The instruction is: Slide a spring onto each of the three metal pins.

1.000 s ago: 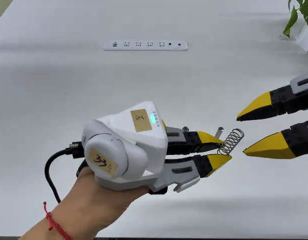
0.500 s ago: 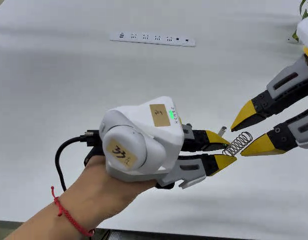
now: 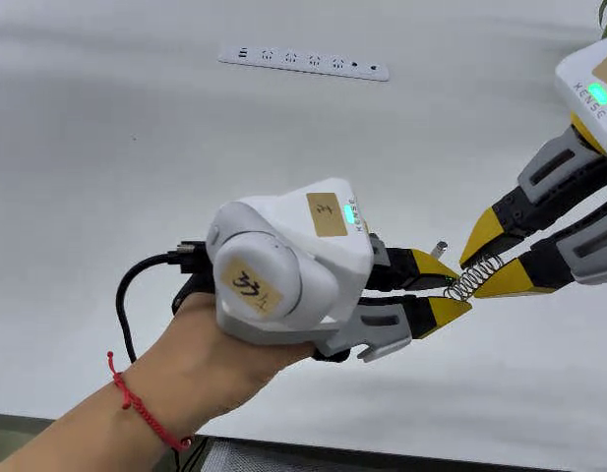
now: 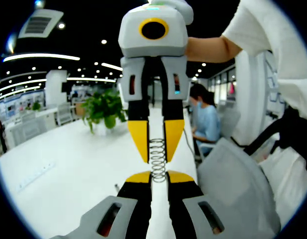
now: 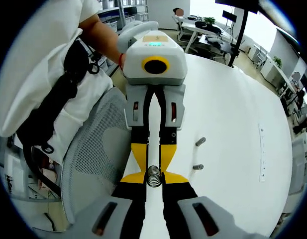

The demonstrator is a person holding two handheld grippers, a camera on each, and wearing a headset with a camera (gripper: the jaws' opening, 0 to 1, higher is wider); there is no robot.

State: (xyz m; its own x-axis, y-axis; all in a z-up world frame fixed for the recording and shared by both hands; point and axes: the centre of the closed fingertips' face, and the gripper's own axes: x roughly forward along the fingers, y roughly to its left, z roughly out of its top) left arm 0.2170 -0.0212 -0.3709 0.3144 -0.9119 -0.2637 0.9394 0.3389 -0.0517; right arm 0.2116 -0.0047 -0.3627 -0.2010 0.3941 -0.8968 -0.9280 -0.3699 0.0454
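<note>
Surface (image 3: 136,177): white and wide.
Left hand-held gripper (image 3: 454,291): jaws nipping one end of the spring (image 3: 473,277).
Right hand-held gripper (image 3: 477,276): tip to tip with the left, pinching the spring's other end.
Power strip (image 3: 303,62): at the far side of the surface.
Spring: held in the air between both sets of tips.
Metal pins (image 5: 200,142): two on the surface, near the tips.
</note>
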